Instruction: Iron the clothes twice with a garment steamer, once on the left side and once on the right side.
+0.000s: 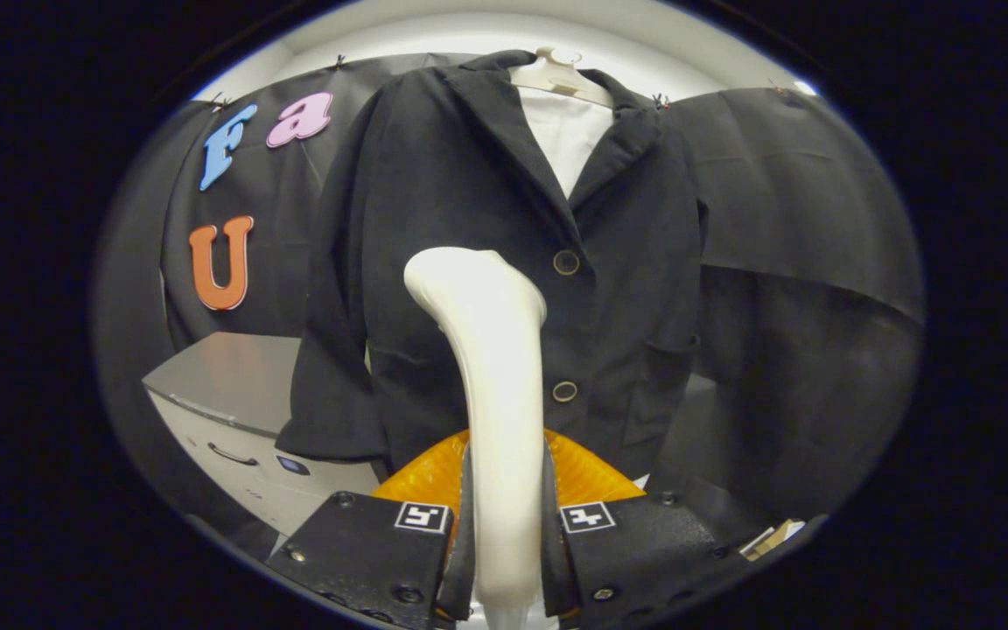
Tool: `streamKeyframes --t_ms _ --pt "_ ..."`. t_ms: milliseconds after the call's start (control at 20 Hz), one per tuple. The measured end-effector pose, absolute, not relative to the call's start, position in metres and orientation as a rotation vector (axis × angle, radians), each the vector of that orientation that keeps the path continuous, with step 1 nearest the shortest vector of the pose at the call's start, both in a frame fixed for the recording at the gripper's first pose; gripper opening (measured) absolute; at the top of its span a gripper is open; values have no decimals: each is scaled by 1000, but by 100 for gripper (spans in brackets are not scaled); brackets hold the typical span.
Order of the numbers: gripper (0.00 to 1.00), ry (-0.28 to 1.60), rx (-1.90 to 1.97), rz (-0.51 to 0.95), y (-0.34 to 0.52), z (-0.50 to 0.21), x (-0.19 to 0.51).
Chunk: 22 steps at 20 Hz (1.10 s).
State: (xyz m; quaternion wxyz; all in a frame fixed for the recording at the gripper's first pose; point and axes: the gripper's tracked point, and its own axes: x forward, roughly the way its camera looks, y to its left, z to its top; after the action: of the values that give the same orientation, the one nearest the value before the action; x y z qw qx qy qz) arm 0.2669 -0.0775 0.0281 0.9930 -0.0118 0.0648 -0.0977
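Fingers point(469, 525) clamping upright white steamer point(491, 350), before hung black jacket point(434, 219)

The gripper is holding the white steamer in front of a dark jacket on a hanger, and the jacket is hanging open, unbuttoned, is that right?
Not quite. The gripper view shows the jacket closed down the front, with two buttons along the closure. The rest holds: the gripper clamps the white steamer between both fingers, and the jacket hangs on a hanger.
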Motion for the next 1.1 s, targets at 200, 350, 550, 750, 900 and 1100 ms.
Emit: streamKeyframes --t_ms 200,350,550,750,900,1100 --pt "33 166 -24 -194 -82 -4 266" --pt "33 189 -26 -192 -84 -24 264" --pt "33 199 -46 -196 -86 -44 266" --pt "33 224 -62 -204 -92 -61 268" --pt "33 249 -69 -209 -96 -80 270" --pt "33 285 -86 -217 -95 -101 269"
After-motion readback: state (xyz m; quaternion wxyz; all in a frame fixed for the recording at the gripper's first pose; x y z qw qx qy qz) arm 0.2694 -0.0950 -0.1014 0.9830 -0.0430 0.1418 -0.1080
